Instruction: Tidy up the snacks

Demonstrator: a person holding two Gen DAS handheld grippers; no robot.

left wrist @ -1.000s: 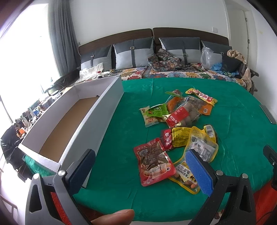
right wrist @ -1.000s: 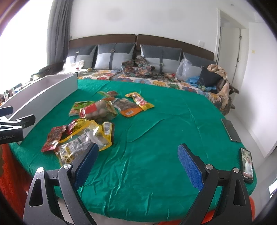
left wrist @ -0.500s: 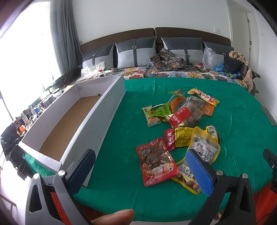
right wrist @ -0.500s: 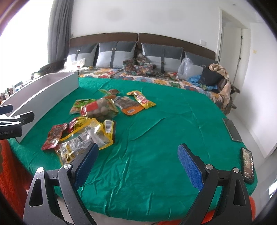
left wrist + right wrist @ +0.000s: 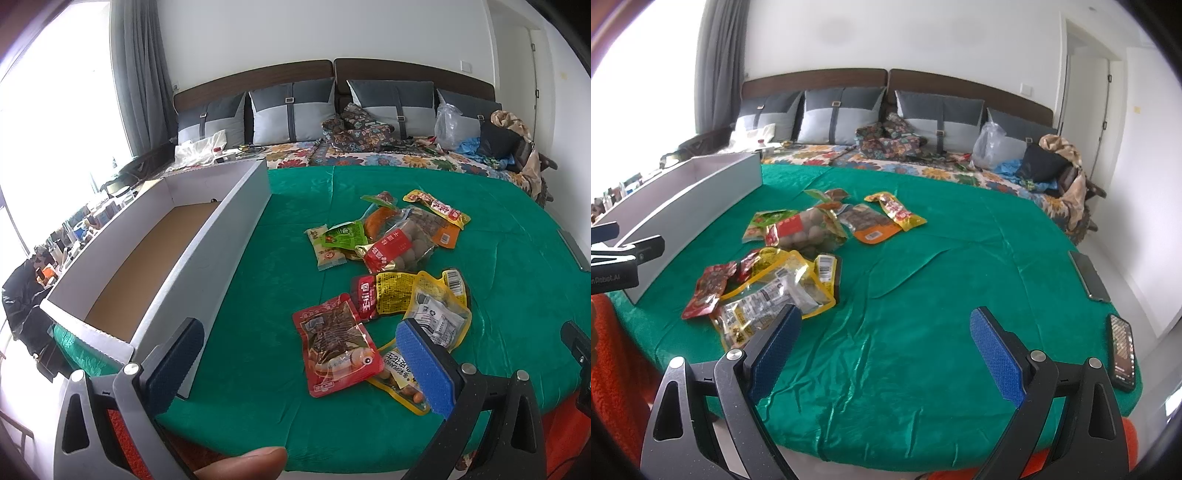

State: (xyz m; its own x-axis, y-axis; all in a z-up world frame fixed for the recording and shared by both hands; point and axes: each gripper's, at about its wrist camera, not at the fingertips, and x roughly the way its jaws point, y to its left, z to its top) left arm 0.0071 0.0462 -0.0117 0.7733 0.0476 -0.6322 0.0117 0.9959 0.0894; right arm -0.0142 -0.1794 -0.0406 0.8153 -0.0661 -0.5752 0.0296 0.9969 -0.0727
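Snacks (image 5: 391, 280) lay scattered on the green cloth (image 5: 258, 295), just ahead of the left tool (image 5: 299, 365) and ahead-left of the right tool (image 5: 886, 350); both gaped empty. A box (image 5: 207, 236) stood left.

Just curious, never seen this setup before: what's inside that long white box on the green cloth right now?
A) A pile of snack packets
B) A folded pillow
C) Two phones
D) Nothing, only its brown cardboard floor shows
D: in the left wrist view the white box shows only its bare brown floor, while the snack packets all lie outside it on the green cloth.
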